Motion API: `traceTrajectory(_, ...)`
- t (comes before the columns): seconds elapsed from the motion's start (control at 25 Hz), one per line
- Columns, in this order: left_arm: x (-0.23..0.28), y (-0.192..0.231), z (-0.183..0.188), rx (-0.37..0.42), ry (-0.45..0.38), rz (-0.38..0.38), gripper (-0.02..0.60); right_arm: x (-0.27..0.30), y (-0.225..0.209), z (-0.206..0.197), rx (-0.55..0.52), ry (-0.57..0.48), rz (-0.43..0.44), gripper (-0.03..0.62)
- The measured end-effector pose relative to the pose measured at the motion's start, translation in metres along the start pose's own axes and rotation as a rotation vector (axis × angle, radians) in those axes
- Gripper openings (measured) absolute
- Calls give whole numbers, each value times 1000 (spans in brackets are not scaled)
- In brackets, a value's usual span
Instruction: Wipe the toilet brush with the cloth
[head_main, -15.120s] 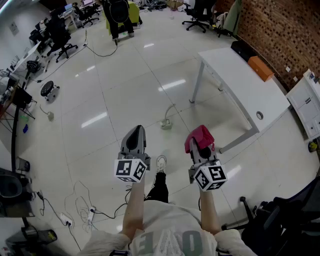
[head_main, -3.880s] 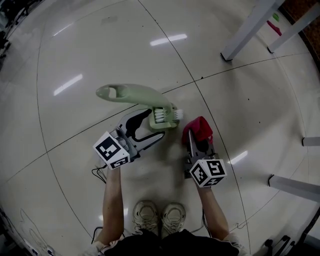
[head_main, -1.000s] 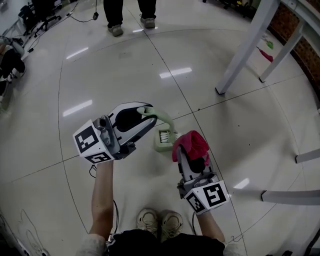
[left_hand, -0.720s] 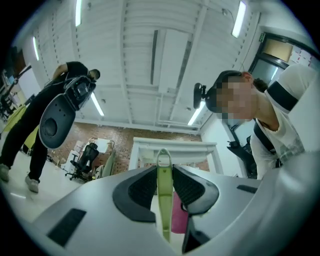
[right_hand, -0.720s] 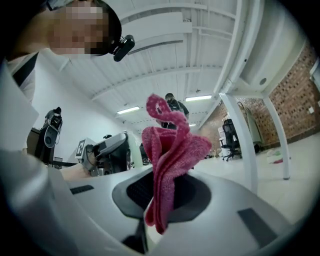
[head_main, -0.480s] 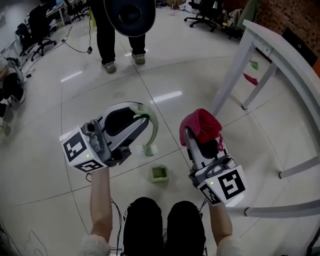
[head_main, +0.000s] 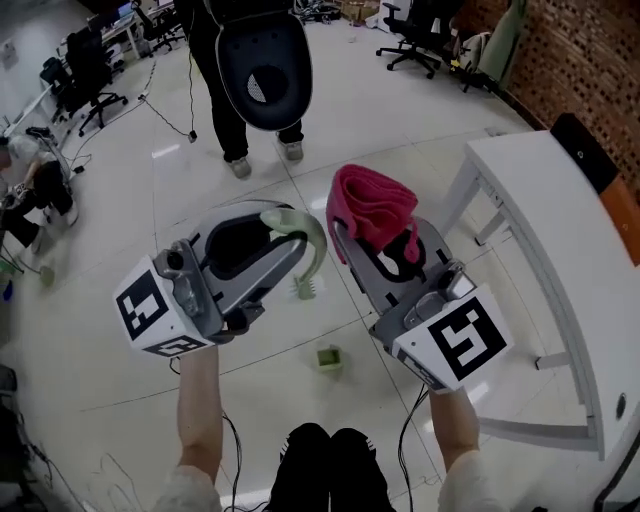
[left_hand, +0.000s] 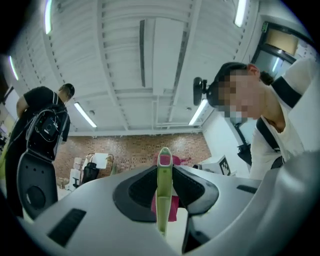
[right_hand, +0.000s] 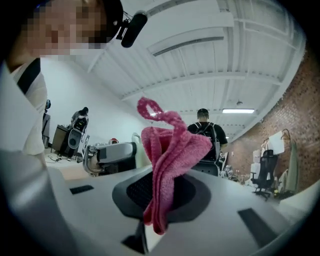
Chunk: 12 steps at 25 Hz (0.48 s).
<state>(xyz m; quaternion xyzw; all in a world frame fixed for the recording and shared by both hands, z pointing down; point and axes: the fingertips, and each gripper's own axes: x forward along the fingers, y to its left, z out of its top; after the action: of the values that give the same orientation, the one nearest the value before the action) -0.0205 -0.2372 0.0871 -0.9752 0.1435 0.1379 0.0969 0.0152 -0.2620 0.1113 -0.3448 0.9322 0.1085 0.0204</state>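
Grips look solid: left gripper clamped on the green toilet brush handle, right gripper pinching the pink cloth just beside it mid-air, so I'd steady the brush and drag cloth toward the bristles.

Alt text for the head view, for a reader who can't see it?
Seen from above, the left hand-held gripper clamps a pale green toilet brush by its handle, beside the right hand-held gripper clamping a pink cloth. The brush's green holder sits on the floor below.
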Motion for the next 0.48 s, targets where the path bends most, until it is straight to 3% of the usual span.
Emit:
traceTrajectory(0.12, 26, 9, 73, -102, 90, 58, 103, 6, -2, 87, 15, 73, 24, 32)
traceTrajectory(0.24, 46, 11, 176, -187, 76, 126, 103, -5, -5, 193, 93, 140, 9, 31)
traceTrajectory(0.36, 71, 5, 260, -201, 76, 130, 103, -13, -7, 299, 143, 86, 28, 31)
traceTrajectory(0.48, 88, -12, 304, -176, 91, 82, 103, -19, -5, 366, 116, 21, 45, 31)
